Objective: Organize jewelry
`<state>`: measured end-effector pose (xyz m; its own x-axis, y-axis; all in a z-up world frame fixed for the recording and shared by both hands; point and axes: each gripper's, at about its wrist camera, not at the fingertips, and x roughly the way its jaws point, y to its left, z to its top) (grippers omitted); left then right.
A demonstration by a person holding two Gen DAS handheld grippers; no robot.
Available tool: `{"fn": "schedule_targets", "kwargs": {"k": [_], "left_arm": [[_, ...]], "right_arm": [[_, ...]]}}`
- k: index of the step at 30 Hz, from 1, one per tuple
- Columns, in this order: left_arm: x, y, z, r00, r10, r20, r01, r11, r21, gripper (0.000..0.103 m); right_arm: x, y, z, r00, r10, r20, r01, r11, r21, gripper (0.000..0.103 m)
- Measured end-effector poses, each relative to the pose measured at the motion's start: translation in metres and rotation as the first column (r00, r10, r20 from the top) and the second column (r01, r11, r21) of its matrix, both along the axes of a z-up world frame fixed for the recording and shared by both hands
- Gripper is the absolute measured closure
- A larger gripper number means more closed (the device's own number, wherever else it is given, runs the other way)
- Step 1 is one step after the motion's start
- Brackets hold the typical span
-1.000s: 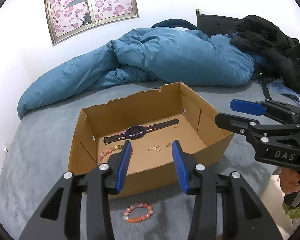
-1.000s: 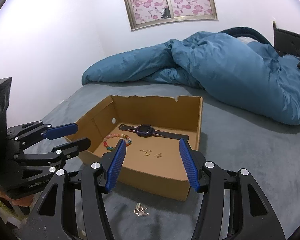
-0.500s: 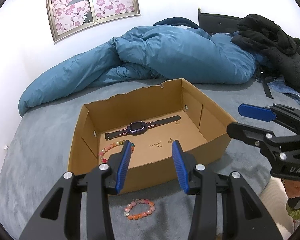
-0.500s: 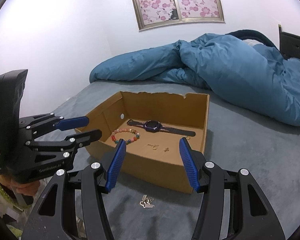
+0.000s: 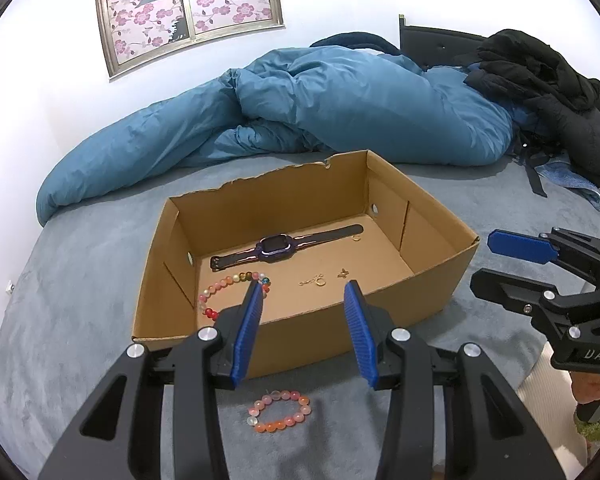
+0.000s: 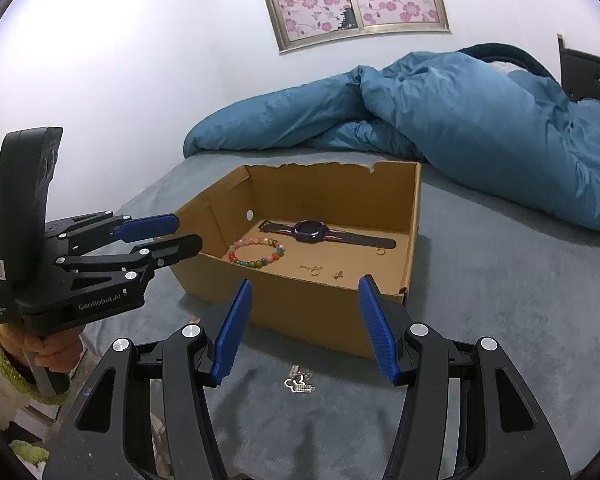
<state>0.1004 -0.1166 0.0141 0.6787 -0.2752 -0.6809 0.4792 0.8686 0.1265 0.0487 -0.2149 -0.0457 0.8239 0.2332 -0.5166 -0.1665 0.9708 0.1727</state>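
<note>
An open cardboard box stands on the grey bed. Inside lie a dark watch, a multicolour bead bracelet and small gold pieces. A pink-orange bead bracelet lies on the bed in front of the box, below my open, empty left gripper. A small silver charm lies on the bed below my open, empty right gripper. Each gripper shows in the other's view, the right and the left.
A rumpled blue duvet lies behind the box. Black clothes are piled at the far right by a dark headboard. A window is in the white wall. The bed's near edge is just below both grippers.
Both grippers have drawn back from the box and risen a little, so more of the box's inside and the items on the bed show. Both stay open.
</note>
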Motion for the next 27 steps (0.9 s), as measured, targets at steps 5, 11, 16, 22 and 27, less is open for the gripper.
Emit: {"fn": "schedule_targets", "kwargs": {"k": [5,11,16,22,27], "left_arm": [[-0.0004,0.0017,-0.0007,1.000,0.002,0.000,-0.002,1.000,0.001,0.062],[-0.0006,0.0019,-0.0004,1.000,0.001,0.001,-0.001,1.000,0.000,0.062],[-0.0006,0.0026,-0.0013,1.000,-0.001,0.002,0.001,1.000,0.000,0.062],[-0.0003,0.0022,-0.0017,1.000,-0.001,0.002,0.001,1.000,0.001,0.062],[-0.0003,0.0022,-0.0016,1.000,-0.001,0.002,0.001,1.000,0.000,0.062]], "right_arm": [[0.0001,-0.0002,-0.0026,1.000,0.003,-0.003,-0.003,1.000,0.004,0.050],[-0.0004,-0.0002,-0.0047,1.000,0.002,-0.002,-0.002,1.000,0.005,0.050],[-0.0006,-0.0018,-0.0068,1.000,-0.001,-0.003,0.001,1.000,0.010,0.050],[-0.0009,-0.0024,-0.0072,1.000,-0.002,-0.001,0.002,1.000,0.014,0.050],[-0.0009,-0.0021,-0.0072,1.000,-0.002,-0.002,0.002,1.000,0.014,0.050]]}}
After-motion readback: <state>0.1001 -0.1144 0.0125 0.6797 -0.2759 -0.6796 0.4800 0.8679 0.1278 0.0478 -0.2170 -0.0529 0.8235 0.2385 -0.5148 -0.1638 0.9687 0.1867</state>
